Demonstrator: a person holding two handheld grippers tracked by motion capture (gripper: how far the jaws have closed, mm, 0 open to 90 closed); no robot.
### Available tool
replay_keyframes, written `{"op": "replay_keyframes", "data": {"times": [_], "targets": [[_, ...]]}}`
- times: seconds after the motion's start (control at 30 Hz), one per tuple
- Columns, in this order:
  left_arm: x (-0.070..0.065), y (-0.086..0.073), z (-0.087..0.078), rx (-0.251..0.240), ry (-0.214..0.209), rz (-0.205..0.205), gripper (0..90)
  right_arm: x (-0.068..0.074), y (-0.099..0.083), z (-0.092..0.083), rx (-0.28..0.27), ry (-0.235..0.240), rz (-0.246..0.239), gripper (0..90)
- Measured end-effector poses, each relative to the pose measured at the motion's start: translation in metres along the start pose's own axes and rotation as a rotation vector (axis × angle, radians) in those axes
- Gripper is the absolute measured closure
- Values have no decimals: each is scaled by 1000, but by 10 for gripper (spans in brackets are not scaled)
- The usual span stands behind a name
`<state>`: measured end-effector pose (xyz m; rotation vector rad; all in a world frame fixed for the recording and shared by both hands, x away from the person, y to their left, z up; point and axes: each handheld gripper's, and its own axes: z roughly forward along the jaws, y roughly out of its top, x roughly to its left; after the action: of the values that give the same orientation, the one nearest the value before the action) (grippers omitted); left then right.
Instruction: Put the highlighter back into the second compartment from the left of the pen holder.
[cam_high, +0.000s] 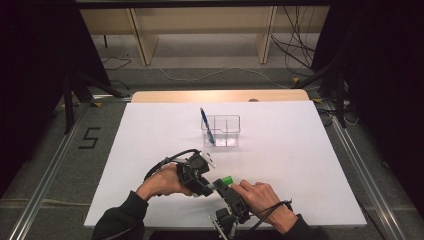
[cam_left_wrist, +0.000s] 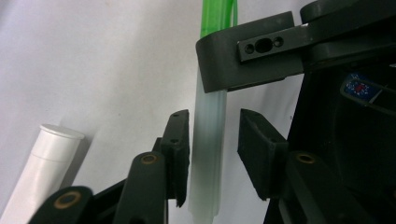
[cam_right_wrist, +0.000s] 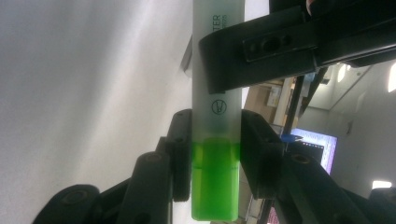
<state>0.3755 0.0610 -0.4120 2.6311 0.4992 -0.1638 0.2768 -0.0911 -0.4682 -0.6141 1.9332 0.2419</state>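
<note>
Green highlighter (cam_right_wrist: 216, 140) over the white table (cam_high: 300, 165), clamped by right gripper (cam_right_wrist: 215, 154); left gripper (cam_left_wrist: 212, 140) loose around it.

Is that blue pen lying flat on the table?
No, the blue pen stands tilted inside the clear organizer, leaning against its left end.

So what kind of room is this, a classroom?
More likely a lab or workshop set up for recording. A white table sits between metal rails, loose cables trail over the floor, and a number 5 is taped there.
</note>
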Motion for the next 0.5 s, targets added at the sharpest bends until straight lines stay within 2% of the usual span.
{"op": "replay_keyframes", "data": {"times": [0.13,0.17,0.3,0.5], "targets": [[1,1,2,6,-7,4,653,1,0,0,-1,1,-3,673],[0,1,4,-2,-7,-7,658,1,1,0,-1,0,-4,673],[1,3,5,17,-6,11,680,2,1,0,-5,-2,-10,673],[3,2,6,21,-17,7,704,2,2,-1,-6,-4,-19,673]]}}
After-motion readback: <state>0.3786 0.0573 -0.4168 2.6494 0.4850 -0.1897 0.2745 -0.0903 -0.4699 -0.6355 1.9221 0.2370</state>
